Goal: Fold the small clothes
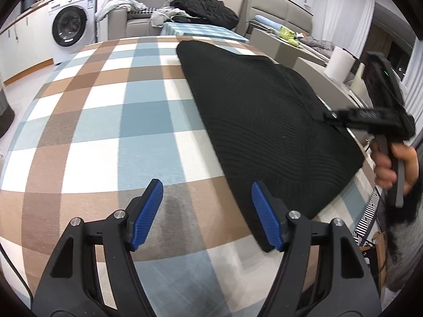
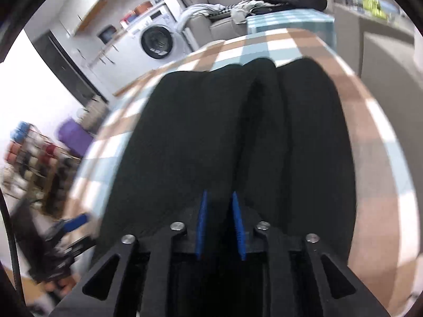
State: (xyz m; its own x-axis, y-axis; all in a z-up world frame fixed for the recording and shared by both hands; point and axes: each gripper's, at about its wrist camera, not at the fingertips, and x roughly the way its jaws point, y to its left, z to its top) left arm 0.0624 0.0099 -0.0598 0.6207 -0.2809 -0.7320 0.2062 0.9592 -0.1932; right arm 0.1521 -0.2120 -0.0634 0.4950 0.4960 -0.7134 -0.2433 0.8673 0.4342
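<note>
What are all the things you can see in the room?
Knit garment: one, black, on the tablecloth.
Tablecloth: one, brown, blue and white checks, over the table.
Washing machine: one, white, far left.
Sofa: one, grey, behind the table, piled with clothes.
Paper roll: one, white, far right.
Left tool: one, black with blue pads, open above the cloth.
Right tool: one, black with blue pads, at the garment's edge.
Hand: one, holding the right tool.

Checked cloth (image 1: 111, 111) left of black garment (image 1: 264, 121) lies bare.
</note>
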